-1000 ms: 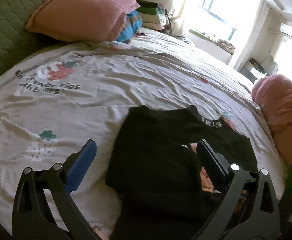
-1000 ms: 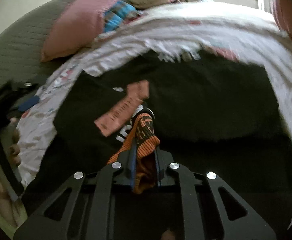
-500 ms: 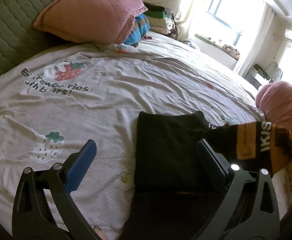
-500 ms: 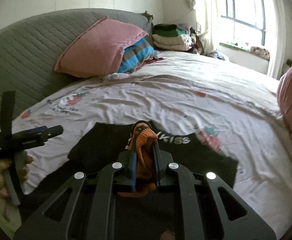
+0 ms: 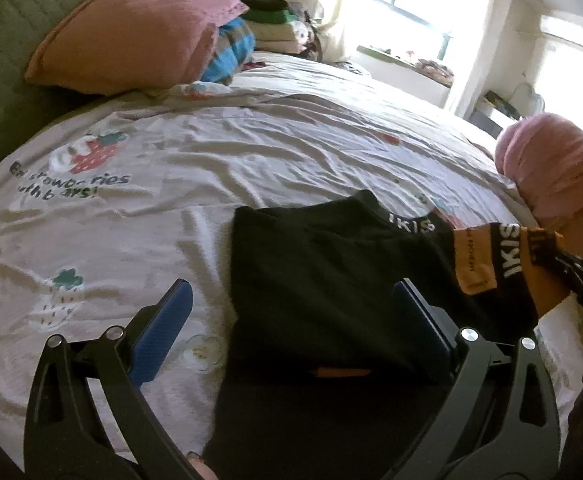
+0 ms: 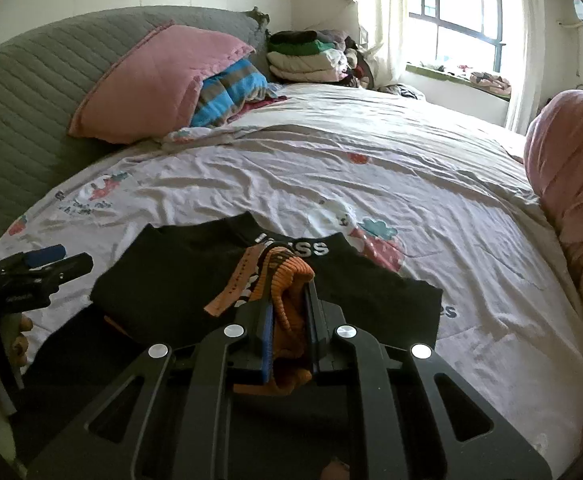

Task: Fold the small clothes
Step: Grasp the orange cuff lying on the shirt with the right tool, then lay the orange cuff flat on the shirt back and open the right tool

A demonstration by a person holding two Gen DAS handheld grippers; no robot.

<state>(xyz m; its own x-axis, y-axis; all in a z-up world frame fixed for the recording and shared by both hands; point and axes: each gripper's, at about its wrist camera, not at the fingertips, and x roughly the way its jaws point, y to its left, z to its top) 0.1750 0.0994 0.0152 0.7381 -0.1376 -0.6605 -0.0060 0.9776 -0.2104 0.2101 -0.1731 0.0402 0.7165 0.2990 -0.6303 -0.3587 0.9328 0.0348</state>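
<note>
Garment (image 5: 323, 280) on bedsheet (image 5: 211, 152), pillow (image 5: 131, 32) behind, against headboard (image 6: 31, 80).

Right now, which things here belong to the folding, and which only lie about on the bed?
Job:
- black garment, orange waistband clamped in right gripper
- left gripper, open above it

Lying about:
- pink pillow
- striped blanket
- clothes stack
- pink bundle

The right gripper (image 6: 287, 320) is clamped tight on cloth (image 6: 287, 280), angled downward. The left gripper (image 5: 291, 320) hangs wide apart, holding nothing.
</note>
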